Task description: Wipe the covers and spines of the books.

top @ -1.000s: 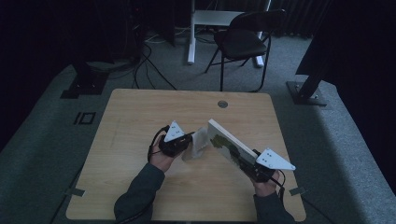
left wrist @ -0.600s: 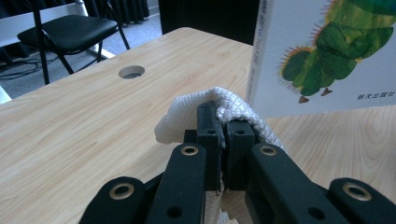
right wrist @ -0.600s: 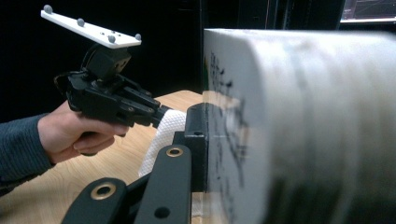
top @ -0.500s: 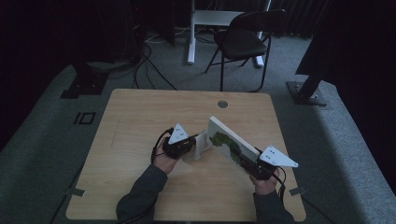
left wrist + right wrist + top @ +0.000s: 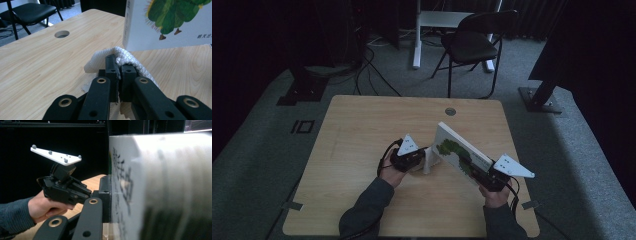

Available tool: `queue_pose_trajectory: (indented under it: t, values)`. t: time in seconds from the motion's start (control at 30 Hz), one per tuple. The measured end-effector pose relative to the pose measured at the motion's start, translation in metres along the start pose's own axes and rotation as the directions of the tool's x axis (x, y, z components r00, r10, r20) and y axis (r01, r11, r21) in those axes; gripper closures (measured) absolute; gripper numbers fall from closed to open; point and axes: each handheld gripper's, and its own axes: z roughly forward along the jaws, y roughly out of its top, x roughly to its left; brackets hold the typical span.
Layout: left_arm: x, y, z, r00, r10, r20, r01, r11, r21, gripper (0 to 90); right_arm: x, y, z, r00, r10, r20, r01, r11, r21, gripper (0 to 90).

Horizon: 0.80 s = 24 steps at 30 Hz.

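Seen from the high view, a pale wooden table (image 5: 362, 150) sits on grey carpet, with a black chair (image 5: 472, 42) beyond it at the upper centre of the frame and a round cable hole (image 5: 450, 111) near the table's far edge. Just right of the table's middle, a white picture book (image 5: 459, 154) with a green caterpillar drawing on its cover stands tilted, its lower right corner clamped in the right gripper (image 5: 484, 176) at the lower right. Immediately left of the book, the left gripper (image 5: 421, 161) has its jaws closed on a white paper towel (image 5: 428, 162), which lies against the book's lower left edge. In the left gripper view, the two black jaws at bottom centre pinch the towel (image 5: 125, 58), whose quilted fold bulges just above them; the book (image 5: 170, 25) hangs at the upper right, its corner just above the towel, with small printed characters at the right edge, too cut off to read. The cable hole (image 5: 61, 34) lies at the upper left. In the right gripper view, the book (image 5: 160, 187) is blurred across the right half, gripped by the jaw at centre; dark lettering runs down its edge, unreadable. The left gripper (image 5: 91, 193) shows at the left of the frame, held in a hand (image 5: 46, 206).
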Motion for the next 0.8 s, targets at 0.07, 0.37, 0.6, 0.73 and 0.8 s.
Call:
queue_pose_trajectory:
  t: [0.07,0.37,0.6,0.73,0.8]
  values:
    - [-0.0015,0.0002,0.0017,1.0000,-0.001,0.005,0.001,1.0000,0.000,88.0,-0.0003,0.0005,-0.0002,1.0000,0.005,0.001,-0.005,1.000,-0.004,77.9]
    - [-0.0026,-0.0011,0.0055,0.9998,-0.013,0.013,0.013,0.9999,0.003,88.0,-0.0002,0.0015,0.0004,0.9997,0.023,-0.002,-0.023,1.000,-0.013,77.9]
    - [-0.0041,-0.0001,0.0061,0.9999,-0.010,0.014,0.010,1.0000,0.001,88.0,0.0001,0.0011,0.0029,0.9994,0.032,-0.009,-0.032,0.999,-0.013,77.9]
    - [-0.0062,0.0007,0.0064,0.9998,-0.008,0.019,0.008,1.0000,-0.006,88.1,0.0005,0.0005,0.0039,0.9993,0.035,-0.012,-0.035,0.999,-0.013,77.9]
    - [-0.0072,0.0010,0.0066,0.9997,-0.005,0.025,0.005,1.0000,-0.006,88.1,0.0002,0.0005,0.0038,0.9992,0.038,-0.011,-0.038,0.999,-0.015,77.9]
